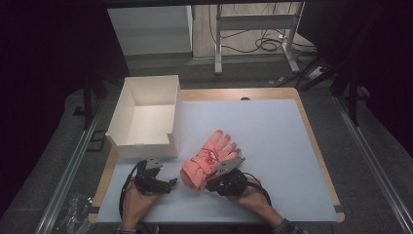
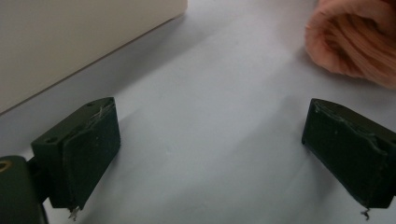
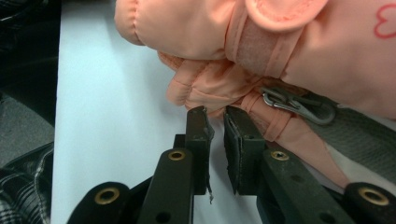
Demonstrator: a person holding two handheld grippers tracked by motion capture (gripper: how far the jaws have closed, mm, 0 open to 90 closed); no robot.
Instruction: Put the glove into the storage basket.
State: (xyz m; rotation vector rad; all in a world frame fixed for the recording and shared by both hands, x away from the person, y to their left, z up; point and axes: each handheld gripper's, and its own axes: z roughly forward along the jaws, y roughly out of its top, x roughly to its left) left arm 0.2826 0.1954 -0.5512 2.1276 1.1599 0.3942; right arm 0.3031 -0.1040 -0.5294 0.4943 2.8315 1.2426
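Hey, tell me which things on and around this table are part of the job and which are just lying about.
Part of the job:
pink glove
white box
right gripper, jaws nearly shut at the glove's cuff edge
left gripper, open

Lying about:
plastic wrap on the floor
cables

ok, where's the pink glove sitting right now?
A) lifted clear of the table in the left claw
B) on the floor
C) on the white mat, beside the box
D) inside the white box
C: the high view shows the pink glove lying on the white mat, right of the white box.
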